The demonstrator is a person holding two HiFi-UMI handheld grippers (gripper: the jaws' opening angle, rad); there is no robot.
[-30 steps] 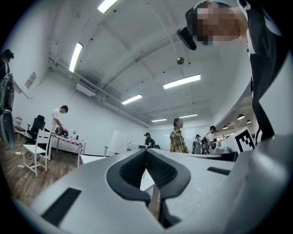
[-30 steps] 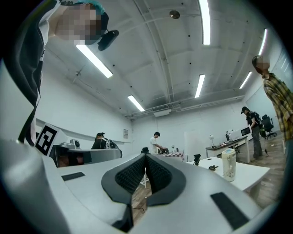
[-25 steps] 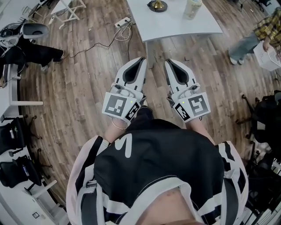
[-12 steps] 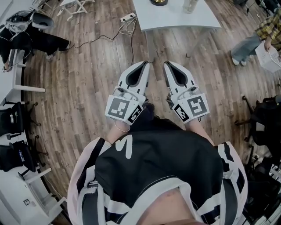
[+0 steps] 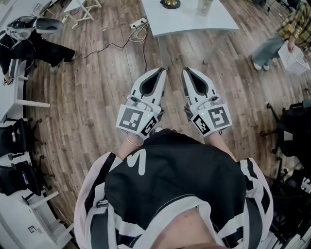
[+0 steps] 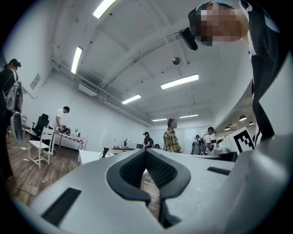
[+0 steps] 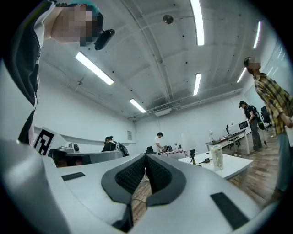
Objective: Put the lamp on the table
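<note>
The lamp (image 5: 170, 4), seen as a brass base, stands on the white table (image 5: 194, 24) at the top edge of the head view, beside a pale cylinder (image 5: 204, 6). My left gripper (image 5: 163, 72) and right gripper (image 5: 185, 72) are held side by side over the wooden floor, short of the table and pointing toward it. Both are shut with nothing between the jaws. In the right gripper view the table (image 7: 231, 167) lies ahead to the right with the cylinder (image 7: 216, 157) and a small dark lamp (image 7: 192, 156) on it. The left gripper's jaws (image 6: 146, 154) meet at the tips.
A power strip with a cable (image 5: 137, 23) lies on the floor left of the table. A person in a plaid shirt (image 5: 291, 29) stands at the right. Office chairs (image 5: 12, 141) and a desk line the left side; a dark chair (image 5: 296, 129) stands at the right.
The table and lamp have slid slightly higher in the head view. Both grippers stay shut and side by side, almost unmoved.
</note>
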